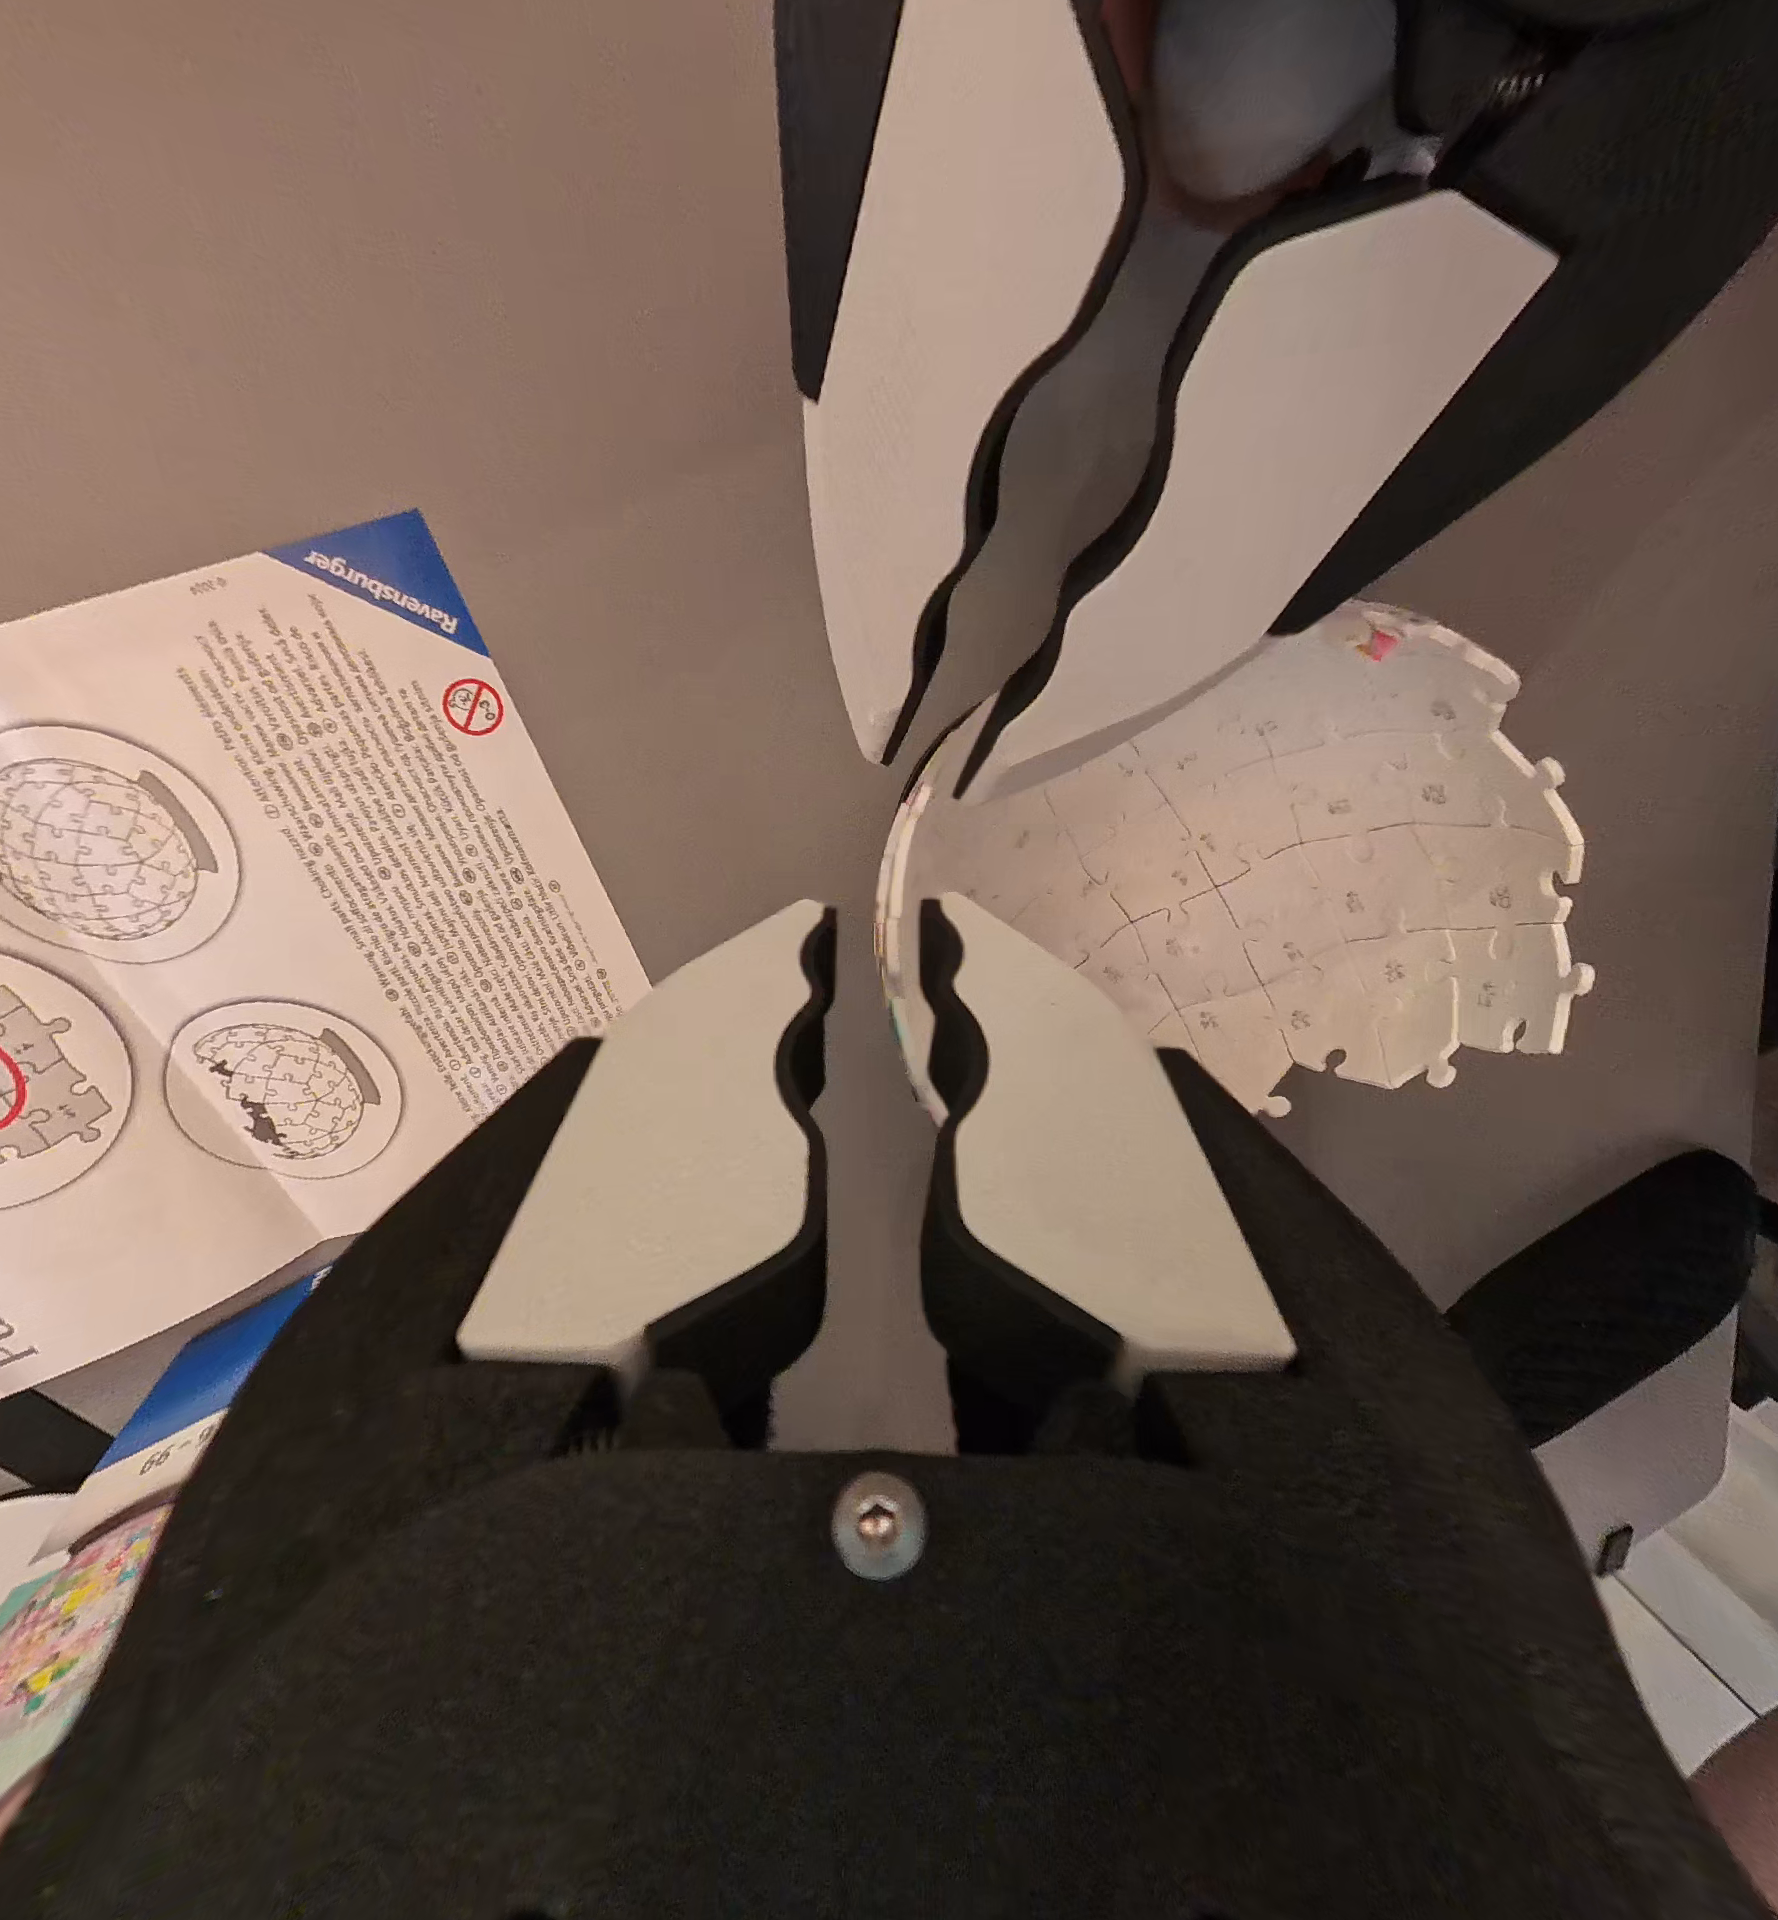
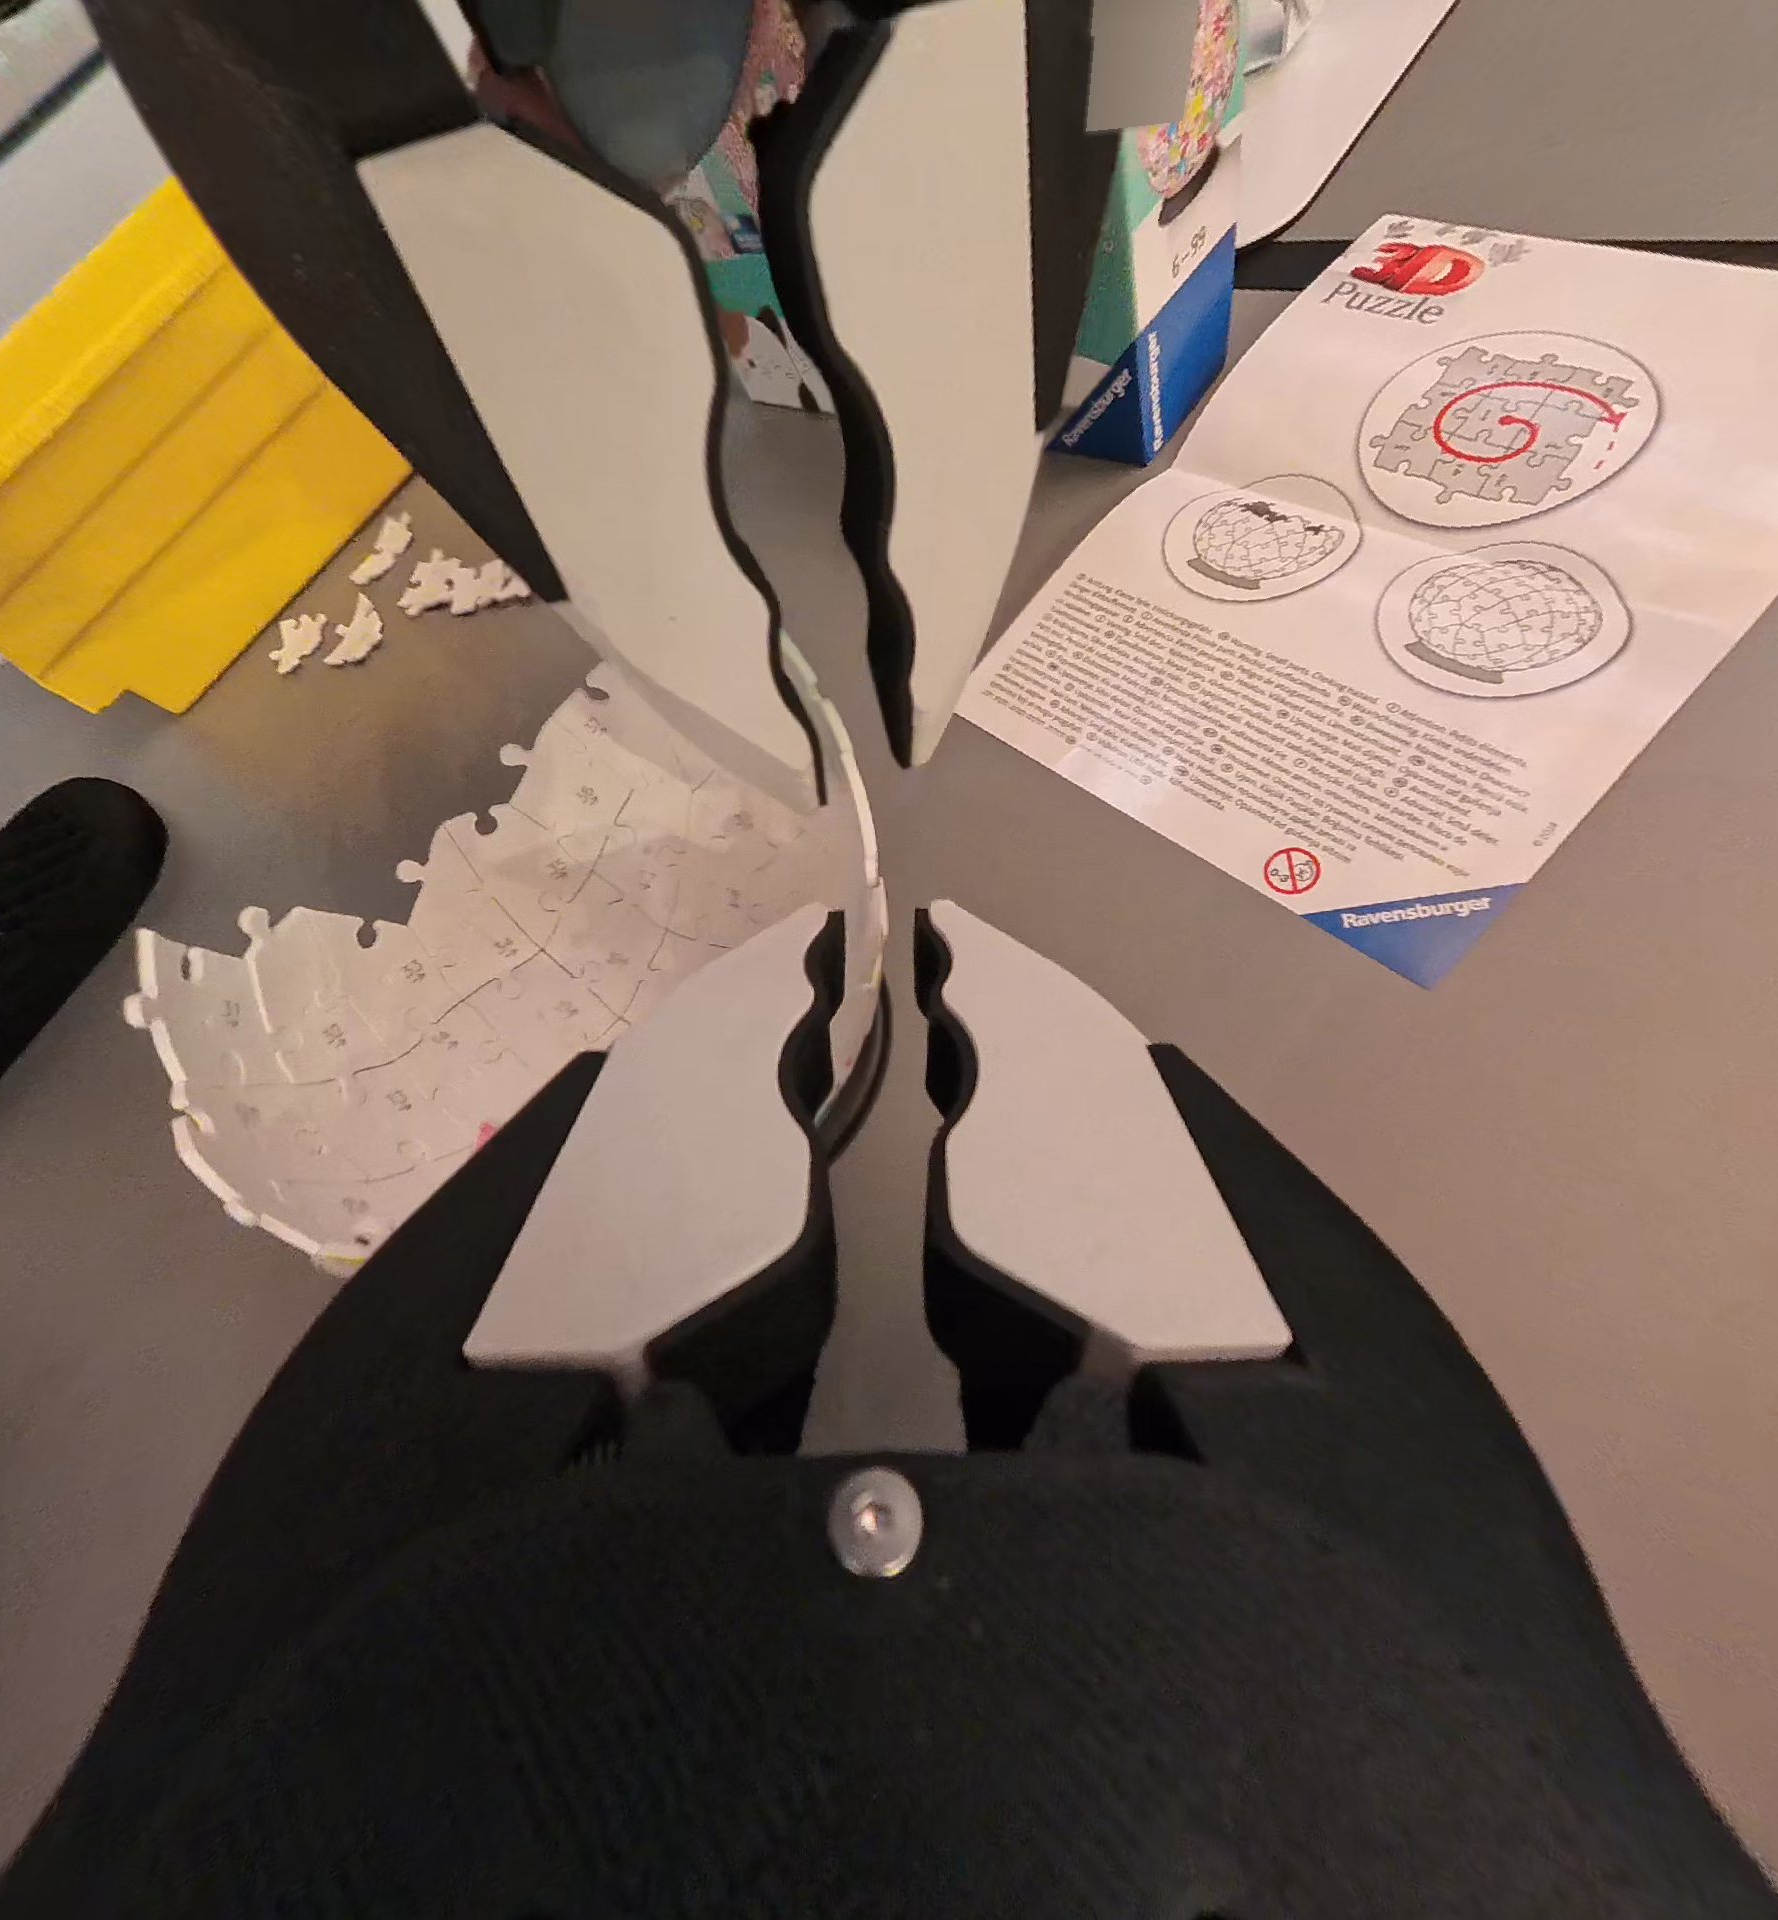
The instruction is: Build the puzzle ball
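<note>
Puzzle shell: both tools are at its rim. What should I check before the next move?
1. Left tool astride the rim of the white, curved, partly built puzzle shell: ok.
2. Right tool astride the same rim, from the opposite side: ok.
3. Firm clamp on the rim: cannot tell; a gap shows beside it in both views.
4. New piece in either tool: not ok, none visible.
5. Loose white puzzle pieces available: ok, lying by the yellow plastic bin.
6. Printed paper instruction sheet apart from the shell: ok.
</note>
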The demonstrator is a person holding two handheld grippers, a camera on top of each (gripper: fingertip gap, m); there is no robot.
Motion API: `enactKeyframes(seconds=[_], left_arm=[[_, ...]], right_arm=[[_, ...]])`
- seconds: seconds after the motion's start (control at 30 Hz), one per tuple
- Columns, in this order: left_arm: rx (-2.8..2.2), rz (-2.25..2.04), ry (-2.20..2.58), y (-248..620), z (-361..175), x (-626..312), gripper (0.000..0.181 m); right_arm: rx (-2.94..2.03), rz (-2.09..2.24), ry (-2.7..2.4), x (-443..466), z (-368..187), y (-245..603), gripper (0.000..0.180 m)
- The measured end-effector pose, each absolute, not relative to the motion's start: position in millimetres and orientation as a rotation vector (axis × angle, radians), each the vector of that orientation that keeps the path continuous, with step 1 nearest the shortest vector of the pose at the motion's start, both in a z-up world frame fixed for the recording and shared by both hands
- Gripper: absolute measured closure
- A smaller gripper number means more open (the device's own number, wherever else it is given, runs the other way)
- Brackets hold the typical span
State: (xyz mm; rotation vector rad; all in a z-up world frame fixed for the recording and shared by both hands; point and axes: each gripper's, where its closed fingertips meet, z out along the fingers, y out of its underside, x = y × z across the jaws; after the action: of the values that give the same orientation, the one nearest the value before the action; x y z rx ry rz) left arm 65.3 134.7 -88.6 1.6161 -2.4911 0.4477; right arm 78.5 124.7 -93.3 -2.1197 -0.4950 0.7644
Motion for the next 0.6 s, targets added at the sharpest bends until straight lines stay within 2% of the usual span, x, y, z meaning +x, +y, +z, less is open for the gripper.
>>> enactKeyframes(seconds=[0.13, 0.4, 0.6], left_arm=[[1.642, 0.438, -2.508, 136, -86, 63, 0.159], [1.808, 0.436, -2.565, 151, -78, 57, 0.133], [1.956, 0.638, -2.595, 151, -57, 52, 0.131]], right_arm=[[-2.105, 0.838, -0.477, 77, -90, 123, 0.165], [-2.126, 0.775, -0.522, 78, -93, 125, 0.16], [-2.1, 0.758, -0.579, 81, -88, 122, 0.152]])
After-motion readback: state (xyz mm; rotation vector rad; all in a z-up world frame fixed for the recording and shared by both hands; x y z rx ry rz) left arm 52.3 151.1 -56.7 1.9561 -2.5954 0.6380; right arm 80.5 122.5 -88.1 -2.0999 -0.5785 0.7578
